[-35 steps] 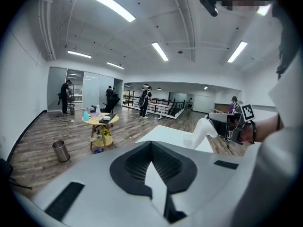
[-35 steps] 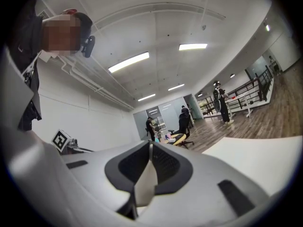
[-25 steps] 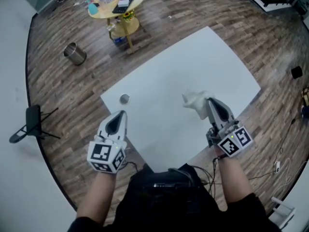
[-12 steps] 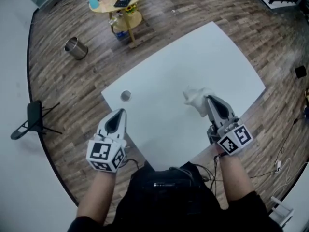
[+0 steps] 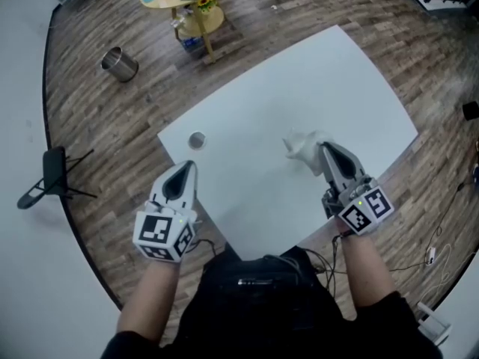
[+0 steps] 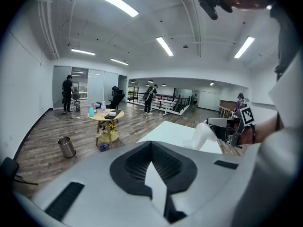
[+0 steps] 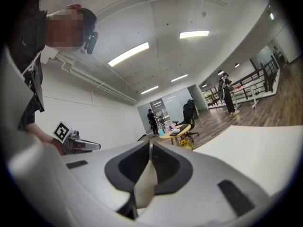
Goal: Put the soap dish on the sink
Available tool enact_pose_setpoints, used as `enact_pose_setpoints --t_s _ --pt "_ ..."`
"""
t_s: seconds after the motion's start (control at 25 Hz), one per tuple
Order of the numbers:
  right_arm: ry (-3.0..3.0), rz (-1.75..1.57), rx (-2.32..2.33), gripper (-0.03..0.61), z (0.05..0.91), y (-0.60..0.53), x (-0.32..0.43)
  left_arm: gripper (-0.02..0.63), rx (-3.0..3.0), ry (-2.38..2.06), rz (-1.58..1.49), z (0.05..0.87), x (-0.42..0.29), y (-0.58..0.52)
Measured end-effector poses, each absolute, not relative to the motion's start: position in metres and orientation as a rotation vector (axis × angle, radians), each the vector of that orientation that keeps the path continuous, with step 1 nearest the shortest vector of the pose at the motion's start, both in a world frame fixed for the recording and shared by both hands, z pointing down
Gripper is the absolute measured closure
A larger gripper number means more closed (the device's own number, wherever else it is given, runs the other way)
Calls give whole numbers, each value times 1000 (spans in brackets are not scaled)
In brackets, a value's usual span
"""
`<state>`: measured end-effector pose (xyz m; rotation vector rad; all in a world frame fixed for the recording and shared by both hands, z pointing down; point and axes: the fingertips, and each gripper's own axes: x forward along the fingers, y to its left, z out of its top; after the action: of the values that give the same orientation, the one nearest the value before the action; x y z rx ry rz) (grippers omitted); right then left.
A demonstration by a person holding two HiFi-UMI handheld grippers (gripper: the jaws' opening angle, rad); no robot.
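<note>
Jaws pressed together and empty, the left gripper (image 5: 185, 170) and right gripper (image 5: 325, 152) wait at the white table's (image 5: 299, 81) near edge, the pale soap dish (image 5: 301, 148) lying on the table at the right tip, seemingly unpicked.

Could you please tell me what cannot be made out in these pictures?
Small white object: head view too small to tell its shape, or whether the right gripper touches it.
Small round grey item on the white table: too small to identify.
Round yellow side table: cut off by head view's top edge.
</note>
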<state>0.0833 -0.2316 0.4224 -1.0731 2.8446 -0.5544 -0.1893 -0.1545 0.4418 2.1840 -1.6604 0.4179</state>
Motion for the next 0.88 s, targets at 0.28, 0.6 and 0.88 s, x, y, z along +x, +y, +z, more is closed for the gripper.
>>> enact_pose_setpoints --t_s 0.28,0.6,0.88 --pt "2851 -573 -1068 549 433 -241 79 624 2167 -1636 437 454 -188 -156" --pt "2839 -592 -1084 549 443 -252 76 624 2146 -1633 448 465 -193 -158" --pt "2846 -609 -1097 549 452 -266 73 624 2124 -1628 447 472 -199 -164"
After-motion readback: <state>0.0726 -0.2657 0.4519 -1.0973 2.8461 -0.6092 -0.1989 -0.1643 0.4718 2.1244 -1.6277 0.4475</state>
